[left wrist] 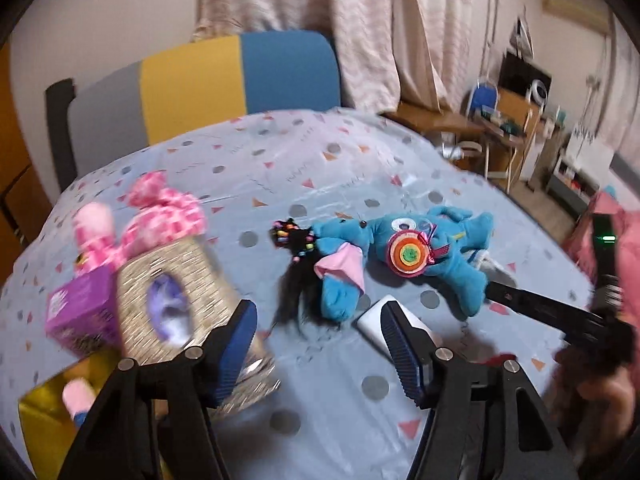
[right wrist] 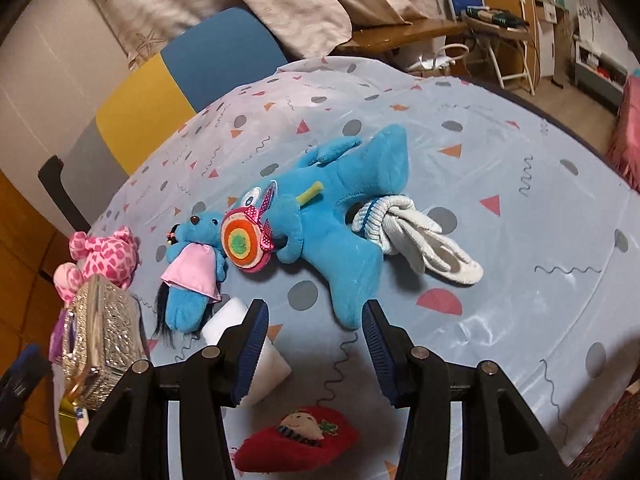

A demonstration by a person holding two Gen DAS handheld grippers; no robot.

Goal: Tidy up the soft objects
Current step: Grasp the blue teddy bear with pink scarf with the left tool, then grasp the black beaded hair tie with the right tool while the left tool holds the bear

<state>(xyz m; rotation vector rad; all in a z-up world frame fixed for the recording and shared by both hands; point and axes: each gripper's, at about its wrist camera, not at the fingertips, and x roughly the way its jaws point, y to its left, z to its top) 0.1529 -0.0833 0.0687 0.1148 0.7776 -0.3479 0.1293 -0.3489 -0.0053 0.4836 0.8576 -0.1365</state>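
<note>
Between L gripper (left wrist: 320, 344) pads: wide gap, nothing held. L pad overlaps silver glitter tissue box (left wrist: 176, 300) in view, contact unclear; R pad in front of white sponge block (left wrist: 374, 320), likewise unclear. R gripper (right wrist: 314, 354) also spread wide, empty; its L pad in front of same white block (right wrist: 256, 364), red plush pouch (right wrist: 298, 442) w/ small face low between its arms.

Just past both sets of fingers: big blue plush (right wrist: 340, 216) flat on sheet, round orange/green lollipop patch (right wrist: 240, 246) on chest. Smaller blue plush w/ pink cape (right wrist: 192, 280) touching its head end, black hair strands (left wrist: 294, 292) w/ coloured beads beside it. White knotted sock bundle (right wrist: 408, 236) against big plush's leg, far side from L gripper.

Further L: pink checked plush (left wrist: 156, 216) behind tissue box, purple carton (left wrist: 80, 304) beside it, yellow box (left wrist: 44, 420) at near L corner.

Surface: light blue bedsheet (right wrist: 500, 160) w/ dots, triangles, squiggles; glossy, few wrinkles. Open sheet to R of sock bundle and toward far edge. Bed edge curves off R; pink fuzzy item (right wrist: 628, 132) past it.

Room: grey/yellow/blue headboard (left wrist: 200, 80), pale curtain (left wrist: 320, 20) behind, cluttered desk + folding chair (right wrist: 492, 28) far R.
</note>
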